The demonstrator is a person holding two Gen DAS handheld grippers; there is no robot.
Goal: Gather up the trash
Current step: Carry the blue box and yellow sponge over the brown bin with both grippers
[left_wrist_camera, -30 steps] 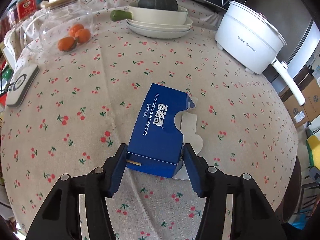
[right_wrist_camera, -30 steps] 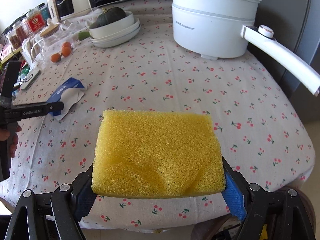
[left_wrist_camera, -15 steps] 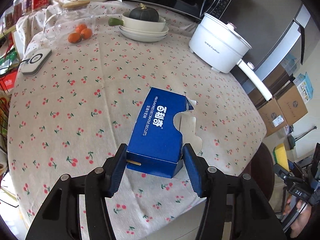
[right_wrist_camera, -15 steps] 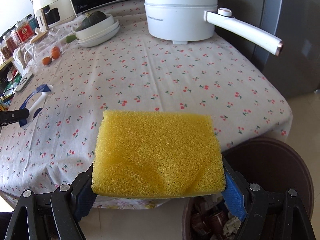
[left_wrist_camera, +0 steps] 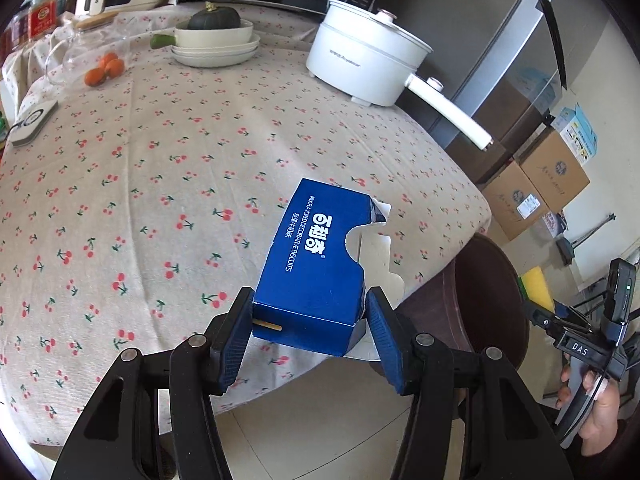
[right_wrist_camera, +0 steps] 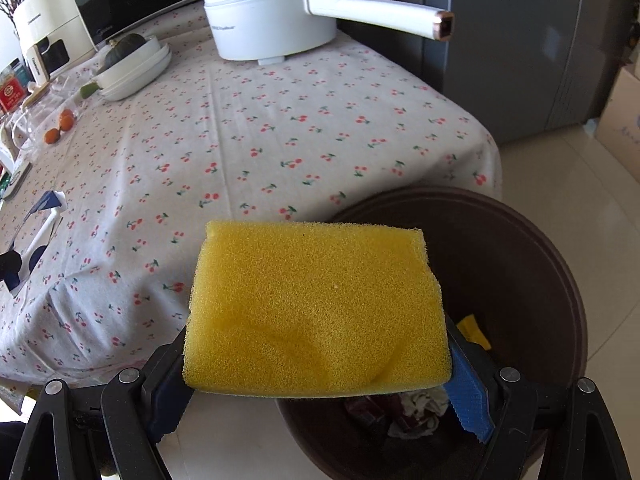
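My left gripper is shut on a torn blue biscuit box and holds it in the air above the table's near right edge. My right gripper is shut on a yellow sponge and holds it over the near rim of a dark brown trash bin. The bin holds crumpled wrappers and a yellow scrap. In the left wrist view the bin stands on the floor beside the table, with the sponge over its far side. The box also shows in the right wrist view.
The table has a cherry-print cloth. A white electric pot with a long handle sticks out past the far right edge. Stacked plates with a squash, a glass jar with oranges stand at the back. Cardboard boxes sit on the floor.
Both grippers have moved off the table toward the bin. The sponge went from above the cloth to over the bin's rim. The box was lifted and carried toward the table's right edge.
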